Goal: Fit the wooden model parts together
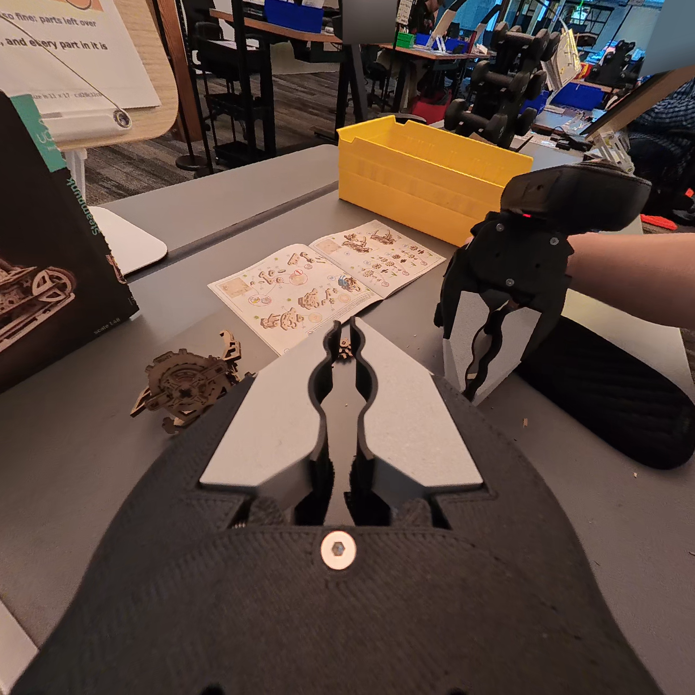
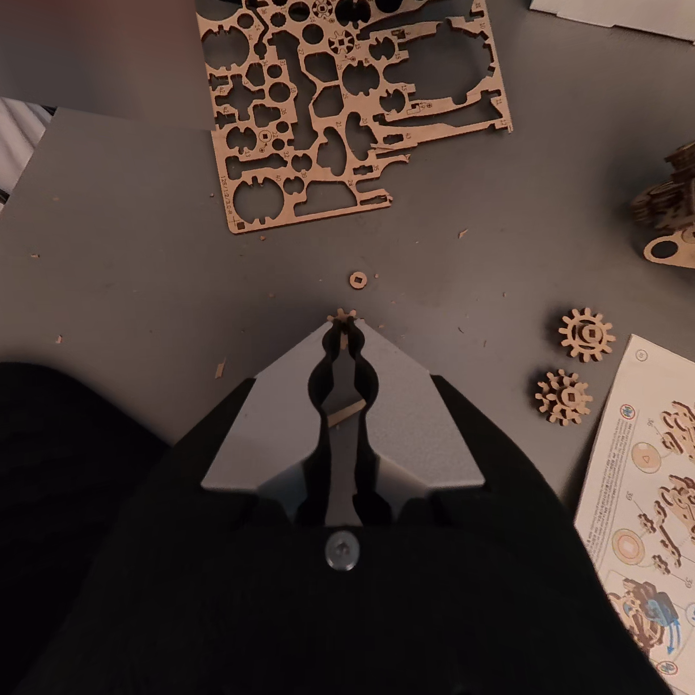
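My left gripper [image 1: 345, 334] is shut on a small wooden part [image 1: 344, 348], held above the grey table [image 1: 94, 470]. The half-built wooden model [image 1: 188, 383] lies to its left, and it also shows in the right wrist view [image 2: 669, 210]. My right gripper [image 2: 341, 325] points down at the table, shut on a small wooden gear [image 2: 341, 314]. A wood sliver [image 2: 346, 411] lies across its jaws. It also shows in the left wrist view [image 1: 468, 391], tips on the table. A small washer [image 2: 358, 281] lies just ahead of the gear. Two larger gears [image 2: 586, 334] [image 2: 563, 396] lie to the right.
A punched-out wooden parts sheet [image 2: 349, 109] lies ahead of the right gripper. An open instruction booklet [image 1: 323, 282] lies mid-table, with a yellow bin [image 1: 432, 180] behind it. The kit box [image 1: 56, 263] stands at the left and a black pad [image 1: 601, 395] lies at the right. Wood chips litter the table. About 15 centimetres separates my left fingertips from my right. The wood sliver [image 2: 346, 411] lies some 5 centimetres from my right tips, 15 centimetres from my left tips.
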Demonstrator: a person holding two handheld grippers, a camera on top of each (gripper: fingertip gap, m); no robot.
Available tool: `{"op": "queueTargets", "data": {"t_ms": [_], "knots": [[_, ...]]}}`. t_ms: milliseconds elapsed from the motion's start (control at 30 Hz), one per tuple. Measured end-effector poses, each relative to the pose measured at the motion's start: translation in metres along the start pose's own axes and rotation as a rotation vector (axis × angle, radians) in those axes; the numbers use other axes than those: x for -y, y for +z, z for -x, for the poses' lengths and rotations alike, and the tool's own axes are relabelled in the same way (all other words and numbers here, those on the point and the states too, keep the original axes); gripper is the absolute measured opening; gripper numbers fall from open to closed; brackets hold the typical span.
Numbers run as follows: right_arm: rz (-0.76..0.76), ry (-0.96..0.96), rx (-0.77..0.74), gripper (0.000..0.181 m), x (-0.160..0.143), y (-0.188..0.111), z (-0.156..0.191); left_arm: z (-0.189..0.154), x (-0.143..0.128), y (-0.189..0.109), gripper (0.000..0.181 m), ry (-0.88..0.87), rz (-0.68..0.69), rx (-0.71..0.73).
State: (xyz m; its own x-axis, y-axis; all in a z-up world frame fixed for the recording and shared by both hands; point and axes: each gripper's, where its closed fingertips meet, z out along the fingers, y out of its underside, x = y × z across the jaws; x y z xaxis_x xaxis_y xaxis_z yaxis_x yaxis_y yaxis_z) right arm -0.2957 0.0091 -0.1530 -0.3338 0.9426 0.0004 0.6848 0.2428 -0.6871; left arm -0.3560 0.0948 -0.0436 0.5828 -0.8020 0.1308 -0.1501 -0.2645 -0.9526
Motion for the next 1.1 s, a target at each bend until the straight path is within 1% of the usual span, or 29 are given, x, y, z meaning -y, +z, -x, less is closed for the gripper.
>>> {"op": "queueTargets", "data": {"t_ms": [33,133,333,533,933,1100], "knots": [[0.006,-0.001,-0.003,0.003,0.0000,0.0000,0.0001,0.0001,0.0000,0.0001,0.003,0.000,0.000,0.001],[0.051,-0.021,-0.022,0.002,-0.0004,0.0000,-0.0001,-0.0001,-0.0004,0.0005,0.003,0.001,0.002,0.001],[0.218,-0.017,-0.049,0.002,-0.0011,0.0010,-0.0013,-0.0001,-0.0012,0.0010,0.003,0.003,0.006,0.002],[0.345,-0.011,-0.081,0.002,-0.0023,0.0012,-0.0014,-0.0002,-0.0009,0.0009,0.003,0.003,0.005,0.002],[0.483,0.004,-0.099,0.002,-0.0027,0.0020,-0.0014,-0.0005,0.0004,0.0001,0.003,0.004,0.001,0.003],[0.501,0.041,-0.088,0.002,-0.0027,0.0022,-0.0013,0.0002,0.0009,-0.0007,0.003,0.003,-0.002,0.006]]}}
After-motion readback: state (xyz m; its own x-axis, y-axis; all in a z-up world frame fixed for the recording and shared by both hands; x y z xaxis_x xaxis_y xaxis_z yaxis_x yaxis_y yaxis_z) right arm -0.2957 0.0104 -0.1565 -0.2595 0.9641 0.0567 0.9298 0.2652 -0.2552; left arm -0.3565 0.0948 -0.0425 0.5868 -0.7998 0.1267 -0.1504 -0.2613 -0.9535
